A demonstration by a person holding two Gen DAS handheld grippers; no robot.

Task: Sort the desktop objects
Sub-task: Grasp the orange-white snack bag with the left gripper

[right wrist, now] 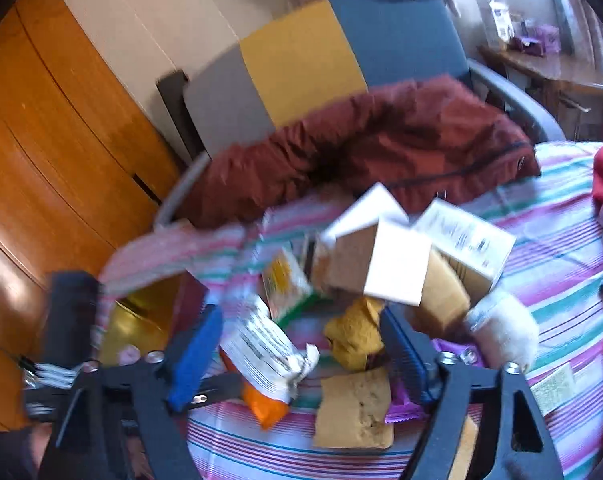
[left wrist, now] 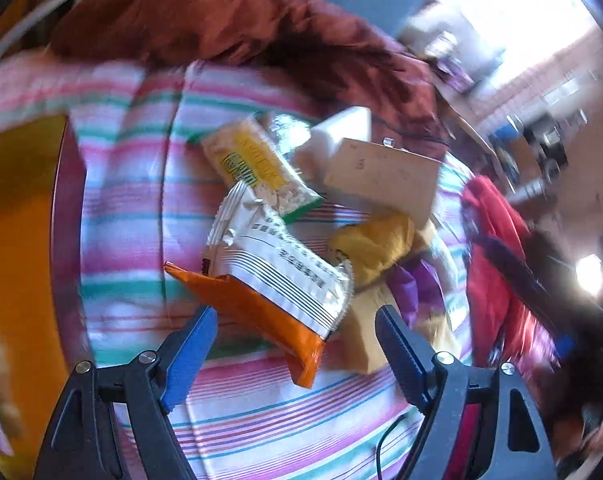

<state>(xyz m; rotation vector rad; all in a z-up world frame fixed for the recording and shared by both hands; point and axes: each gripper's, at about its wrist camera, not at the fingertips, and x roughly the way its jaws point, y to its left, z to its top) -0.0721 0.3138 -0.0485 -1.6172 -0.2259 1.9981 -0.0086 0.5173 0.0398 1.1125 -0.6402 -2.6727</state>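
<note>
Closest in, the left tool [left wrist: 295,320] stands wide open with nothing gripped; the orange packet [left wrist: 261,316] and the white striped packet [left wrist: 277,264] lie in the gap ahead of its blue pads, which touch neither. That looks like a line-up for a pick, since these two flat packets lie topmost and nearest in the heap. The right tool [right wrist: 301,320] is also spread wide and empty, hanging over the same pile, with the yellow cloth bundle [right wrist: 355,338] and the tan sponge [right wrist: 353,412] between its fingers but not pressed.

The things to sort lie jumbled on a striped cloth [left wrist: 141,184] over the surface, overlapping, so the top ones likely have to go first. Behind the white packet lies a yellow-and-green snack packet [left wrist: 257,168], then a tan cardboard box [left wrist: 381,180] and a white box [left wrist: 341,132] leaning together; a purple wrapper [left wrist: 413,292] peeks from under the bundle. To the left sits a gold-lined tray [right wrist: 137,324], probably a place for sorted things, though I cannot tell what it holds.

Farthest back, a dark red jacket [right wrist: 381,148] is heaped along the cloth's far edge, in front of a chair [right wrist: 301,64]
</note>
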